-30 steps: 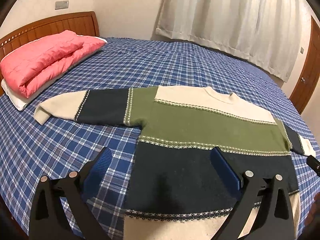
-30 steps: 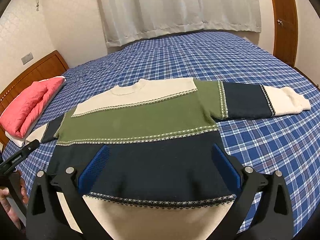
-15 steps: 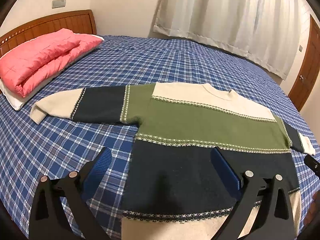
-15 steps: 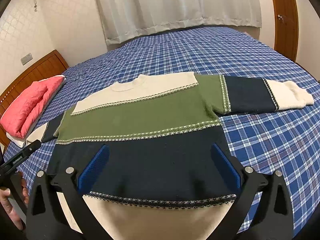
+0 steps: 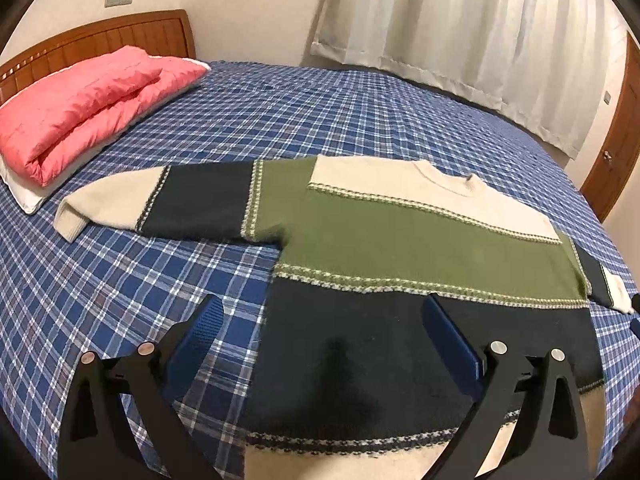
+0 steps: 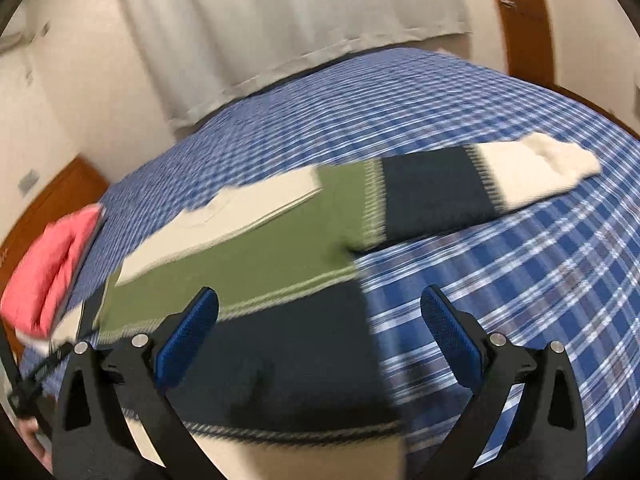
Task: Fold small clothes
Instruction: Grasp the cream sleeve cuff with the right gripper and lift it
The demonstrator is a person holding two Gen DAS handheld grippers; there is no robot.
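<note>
I've got the sweater (image 5: 400,248) flat and face up on the bed (image 5: 120,292), spread wide: cream yoke and collar at the far end, a green band under it, a navy band nearer me, a cream hem closest. In the left wrist view one sleeve (image 5: 160,200) runs out toward 9 o'clock, green then navy then a cream cuff, lying flat on the plaid cover. The other sleeve (image 6: 480,188) shows best in the right wrist view, reaching toward 2 o'clock with its cream cuff at the end; that view is smeared with motion blur, so I can't read fine detail there.

My left gripper (image 5: 324,320) hangs over the navy band near the sweater's left edge, jaws spread wide and holding nothing; its left pad is over bare plaid, its right pad over the knit. My right gripper (image 6: 320,316) is also spread wide and empty, left pad over the navy band, right pad over plaid, straddling the sweater's right edge. I can't tell if either touches the fabric.

Farther out, a folded pink quilt (image 5: 80,108) sits on a white pillow (image 5: 24,200) at 10 o'clock against the wooden headboard (image 5: 100,36). White curtains (image 5: 460,24) hang along the far wall at 12 to 1 o'clock, a wooden door (image 5: 616,128) at 3.
</note>
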